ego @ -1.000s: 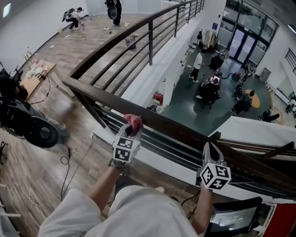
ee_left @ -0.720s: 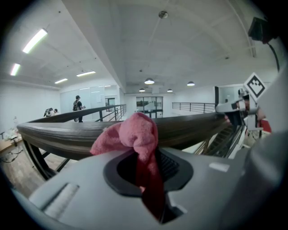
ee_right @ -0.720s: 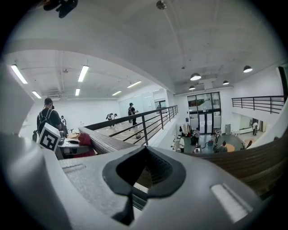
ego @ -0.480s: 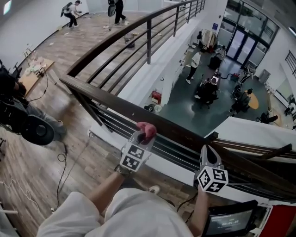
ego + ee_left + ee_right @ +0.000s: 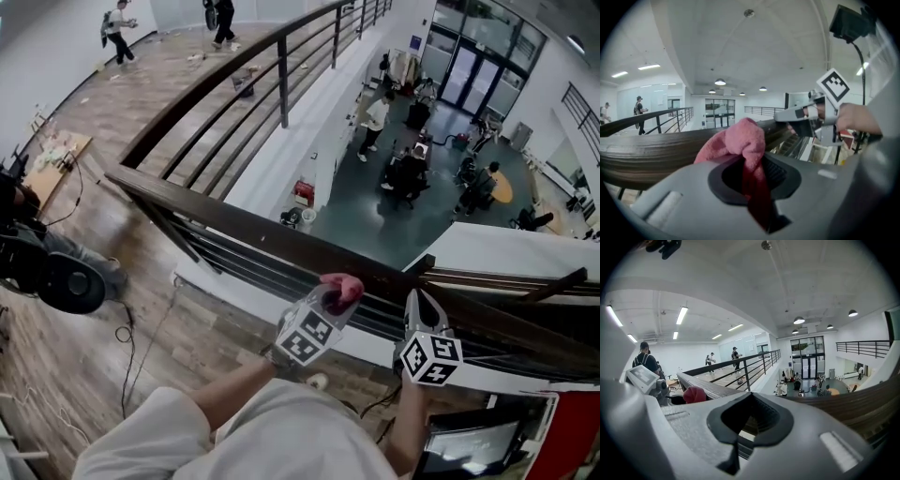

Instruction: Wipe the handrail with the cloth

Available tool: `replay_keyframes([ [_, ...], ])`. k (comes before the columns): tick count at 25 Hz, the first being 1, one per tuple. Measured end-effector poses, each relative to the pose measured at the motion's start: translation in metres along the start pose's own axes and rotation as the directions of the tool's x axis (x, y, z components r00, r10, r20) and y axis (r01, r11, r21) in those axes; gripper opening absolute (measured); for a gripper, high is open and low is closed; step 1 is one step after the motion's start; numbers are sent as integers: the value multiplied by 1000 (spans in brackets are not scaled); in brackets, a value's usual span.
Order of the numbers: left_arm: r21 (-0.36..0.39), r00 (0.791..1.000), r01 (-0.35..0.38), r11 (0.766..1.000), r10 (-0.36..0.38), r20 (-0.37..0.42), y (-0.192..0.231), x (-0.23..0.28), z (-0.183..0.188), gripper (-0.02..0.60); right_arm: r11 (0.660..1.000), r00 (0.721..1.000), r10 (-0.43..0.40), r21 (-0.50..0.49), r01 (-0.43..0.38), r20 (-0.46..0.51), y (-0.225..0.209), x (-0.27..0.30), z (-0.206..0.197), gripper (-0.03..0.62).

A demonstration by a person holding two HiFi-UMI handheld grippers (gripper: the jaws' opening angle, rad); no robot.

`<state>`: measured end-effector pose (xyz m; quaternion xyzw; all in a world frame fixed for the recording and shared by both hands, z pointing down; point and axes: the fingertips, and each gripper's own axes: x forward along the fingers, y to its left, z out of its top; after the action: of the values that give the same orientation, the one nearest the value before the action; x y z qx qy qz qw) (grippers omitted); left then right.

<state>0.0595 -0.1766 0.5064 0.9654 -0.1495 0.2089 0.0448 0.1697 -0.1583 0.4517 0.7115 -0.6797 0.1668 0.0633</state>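
On grained wooden handrail, fluffy pink cloth; left tongs clamped

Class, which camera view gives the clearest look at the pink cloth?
The left gripper view: the pink cloth fills its centre, pinched in the left hand-held gripper against the handrail. The head view shows only a small pink bunch on the rail; the right gripper view shows a small distant lump.
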Motion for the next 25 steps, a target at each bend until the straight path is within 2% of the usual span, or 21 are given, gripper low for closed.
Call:
replay_keyframes([
  [4,16,995,96,995,-96,4,-26,15,1,67,1000,1000,-25,8,25,0,-1,-1,-2,2],
  [7,42,991,119,992,-121,49,-35,17,11,66,999,999,-51,14,51,5,-4,-3,-2,2],
  [11,53,986,66,996,-73,151,-33,10,29,66,997,997,-79,20,79,2,-2,-4,-1,2],
  [14,54,980,11,998,-21,200,-25,6,37,66,996,997,-84,17,84,-1,2,-2,-2,2],
  [21,-18,984,12,1000,-9,178,-6,5,52,67,994,994,-111,6,111,11,9,1,7,2],
  [25,-24,985,-16,1000,20,171,4,2,54,67,991,990,-137,2,137,18,8,-2,10,2],
])
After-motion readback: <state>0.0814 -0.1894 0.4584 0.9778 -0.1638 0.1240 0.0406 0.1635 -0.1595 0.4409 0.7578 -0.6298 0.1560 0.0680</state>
